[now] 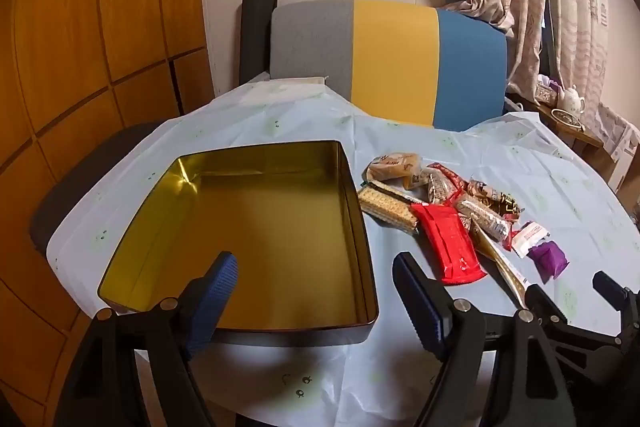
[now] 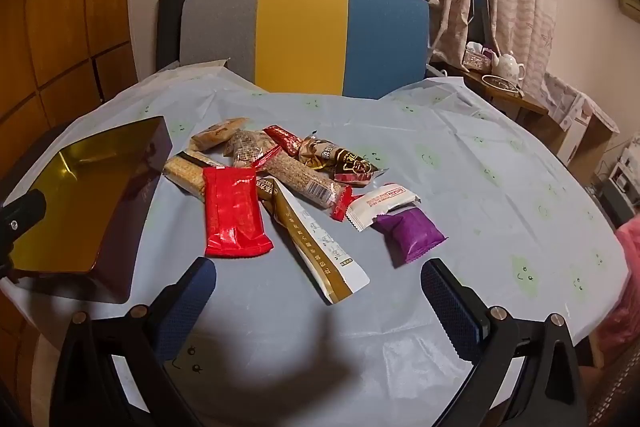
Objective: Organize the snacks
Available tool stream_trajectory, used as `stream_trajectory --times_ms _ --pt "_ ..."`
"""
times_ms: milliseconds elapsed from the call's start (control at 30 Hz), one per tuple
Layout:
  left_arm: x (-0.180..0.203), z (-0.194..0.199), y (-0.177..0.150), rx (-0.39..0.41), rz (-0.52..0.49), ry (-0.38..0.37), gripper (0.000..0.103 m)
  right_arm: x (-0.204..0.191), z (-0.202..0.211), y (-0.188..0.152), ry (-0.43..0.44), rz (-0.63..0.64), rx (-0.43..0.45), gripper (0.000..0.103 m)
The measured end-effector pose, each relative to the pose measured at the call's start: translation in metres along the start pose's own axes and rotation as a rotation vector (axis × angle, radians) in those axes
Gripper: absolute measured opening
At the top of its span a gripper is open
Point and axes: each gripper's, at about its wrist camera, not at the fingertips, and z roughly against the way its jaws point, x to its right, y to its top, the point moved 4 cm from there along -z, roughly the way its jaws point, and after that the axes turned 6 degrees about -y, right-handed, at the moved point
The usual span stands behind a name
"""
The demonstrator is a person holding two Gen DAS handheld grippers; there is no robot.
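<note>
Fingers of the left gripper (image 1: pixel 314 267) spread wide over the near rim of the gold-lined tin (image 1: pixel 256 223), gripping nothing; the right gripper (image 2: pixel 319 273) gapes equally, empty, above bare tablecloth (image 2: pixel 480 187). Nothing lies inside the tin. Snack packets (image 2: pixel 280 179) are heaped just beside its right wall, the red packet (image 2: pixel 234 211) nearest.

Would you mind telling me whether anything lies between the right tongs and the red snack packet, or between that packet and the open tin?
Nothing visible does. The right tongs stand open above bare tablecloth just short of the red packet, and only bare cloth separates that packet from the empty gold tin beside it.
</note>
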Motion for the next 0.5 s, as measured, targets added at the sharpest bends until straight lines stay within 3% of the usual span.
stream_trajectory --times_ms 300,333,500 --pt "-0.003 -0.004 -0.004 0.003 -0.002 0.032 0.081 -0.003 0.001 -0.003 0.007 -0.012 -0.028 0.103" --pt "-0.004 -0.006 -0.005 0.001 0.0 0.033 0.081 -0.005 0.01 0.001 -0.007 0.028 0.042 0.103" --pt "-0.007 -0.004 -0.003 -0.009 0.005 0.037 0.081 -0.007 0.007 -0.001 0.01 0.045 0.052 0.103"
